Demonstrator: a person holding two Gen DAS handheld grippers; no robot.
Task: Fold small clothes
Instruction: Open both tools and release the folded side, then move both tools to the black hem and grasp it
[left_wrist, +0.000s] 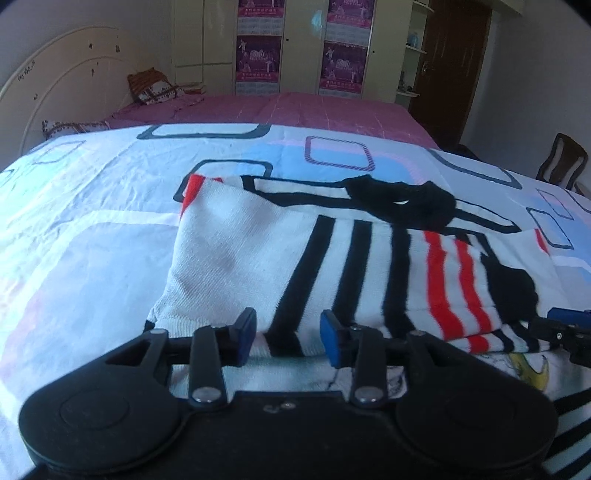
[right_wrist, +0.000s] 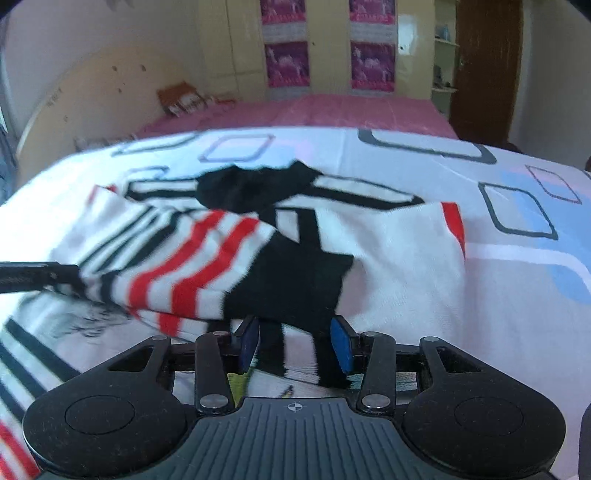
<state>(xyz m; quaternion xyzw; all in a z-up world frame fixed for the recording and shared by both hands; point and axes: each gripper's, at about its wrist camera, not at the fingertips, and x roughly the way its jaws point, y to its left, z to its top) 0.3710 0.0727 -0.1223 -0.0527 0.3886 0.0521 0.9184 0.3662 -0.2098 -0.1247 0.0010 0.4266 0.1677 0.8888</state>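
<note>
Bed with patterned sheet (left_wrist: 92, 229): white ground with rounded-rectangle outlines, filling the middle of both views; it serves as the flat folding surface. Pink bedspread (left_wrist: 295, 110): upper centre, beyond the sheet, unused. Knitted sweater (left_wrist: 258, 251): white with black and red stripes, lying on the sheet at frame centre in both views; its near hem has been turned up over the body, so 1 fold appears made, and the black collar (left_wrist: 402, 203) sits at the far edge, toward the top of the garment. A printed panel of the same sweater shows at lower right in the left wrist view, under the folded layer. Left gripper (left_wrist: 289, 338): lower centre of its own view, jaws parted with the fold edge between them; the pads do not visibly press the cloth, which suggests a release. Right gripper (right_wrist: 295, 341): lower centre of its view, jaws likewise parted over a black-striped edge, no clear pinch seen. Both sit at the fold's near edge, probably letting it settle.
</note>
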